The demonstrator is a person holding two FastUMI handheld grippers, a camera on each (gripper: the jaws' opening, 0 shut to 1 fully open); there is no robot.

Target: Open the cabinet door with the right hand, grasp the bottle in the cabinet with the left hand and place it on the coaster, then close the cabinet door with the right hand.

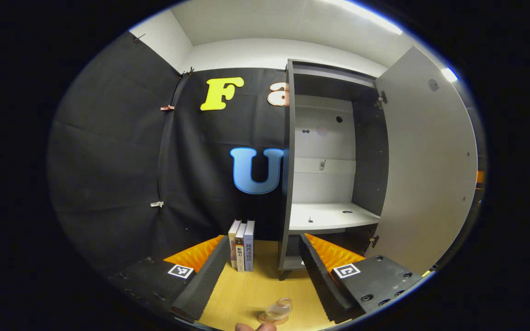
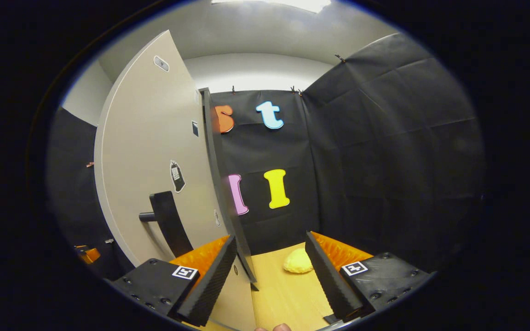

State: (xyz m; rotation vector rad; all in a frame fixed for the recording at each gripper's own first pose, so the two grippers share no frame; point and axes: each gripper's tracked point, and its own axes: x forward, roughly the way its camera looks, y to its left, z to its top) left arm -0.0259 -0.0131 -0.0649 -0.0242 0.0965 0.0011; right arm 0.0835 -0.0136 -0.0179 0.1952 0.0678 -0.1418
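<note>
At the bottom centre of the left gripper view, the clear bottle (image 1: 279, 309) is sitting on the round coaster (image 1: 269, 318), low on the wooden tabletop (image 1: 256, 285). It is lying between the fingers of the left gripper (image 1: 265, 276), which are spread wide and gripping nothing. So the placing looks done to me.

A little farther back, three books (image 1: 242, 246) are standing upright just left of the cabinet (image 1: 322, 216), whose shelf is showing bare at right of centre.

In the right gripper view, the right gripper (image 2: 269, 276) is hanging released too, with the edge of the open cabinet door (image 2: 154, 161) running between its fingers. A dark handle (image 2: 168, 223) is sticking out at lower left, and a yellow lump (image 2: 298, 262) is lying beyond. Only closing seems left.
</note>
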